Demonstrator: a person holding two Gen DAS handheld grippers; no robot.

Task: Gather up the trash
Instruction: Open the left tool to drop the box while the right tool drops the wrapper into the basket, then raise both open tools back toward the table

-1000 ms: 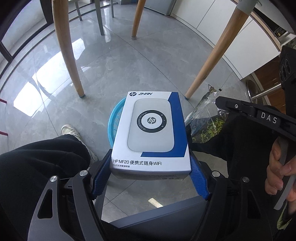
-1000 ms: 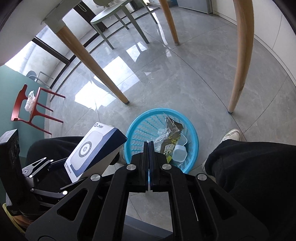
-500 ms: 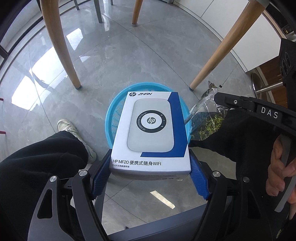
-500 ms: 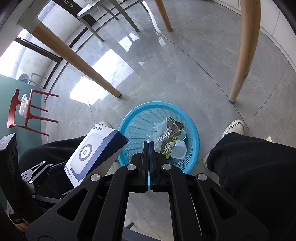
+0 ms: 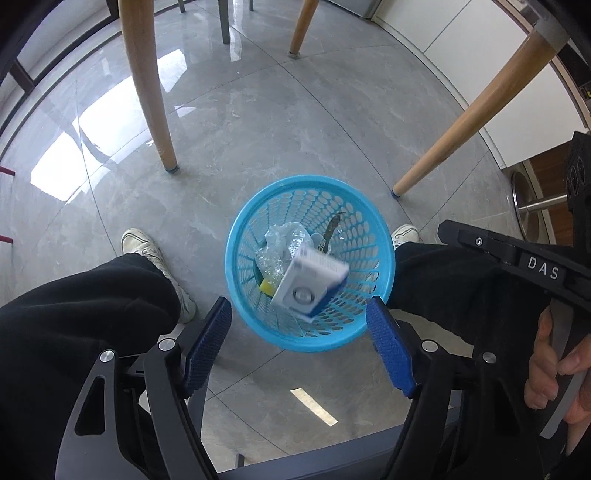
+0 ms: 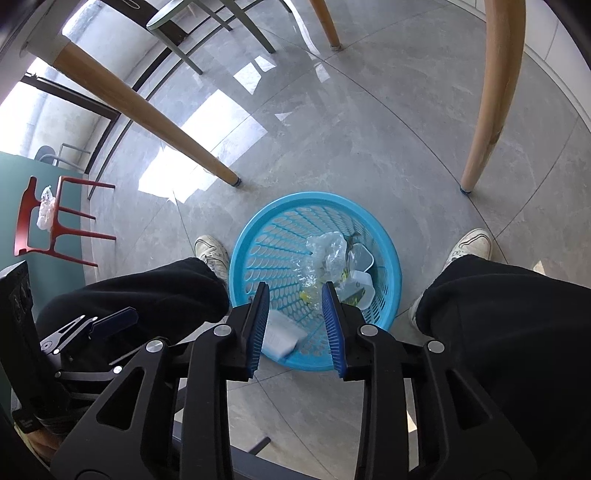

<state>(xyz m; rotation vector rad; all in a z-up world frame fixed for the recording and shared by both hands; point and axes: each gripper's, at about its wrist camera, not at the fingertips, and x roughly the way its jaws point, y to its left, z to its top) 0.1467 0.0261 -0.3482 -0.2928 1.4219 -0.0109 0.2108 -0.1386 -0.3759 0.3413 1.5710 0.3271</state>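
A blue mesh trash basket (image 5: 376, 236) stands on the grey floor between the person's feet; it also shows in the right wrist view (image 6: 391, 258). The white-and-blue HP WiFi box (image 5: 310, 286) is blurred, tumbling inside the basket; the right wrist view shows it (image 6: 282, 334) by the near wall. A clear plastic wrapper (image 5: 282, 245) lies inside, also seen in the right wrist view (image 6: 328, 251) beside small plastic cups (image 6: 360, 284). My left gripper (image 5: 299, 347) is open and empty above the basket's near rim. My right gripper (image 6: 295, 321) is open and empty over the basket.
Wooden table legs (image 5: 147, 85) (image 5: 476, 122) stand beyond the basket. The person's black-trousered legs and white shoes (image 5: 144, 243) (image 6: 469, 243) flank it. A red chair (image 6: 40, 218) stands at far left. A grey-green chair (image 6: 207, 22) stands farther back.
My left gripper opened and let go of the HP box, which has dropped into the basket. My right gripper opened and the plastic wrapper it held now lies in the basket.
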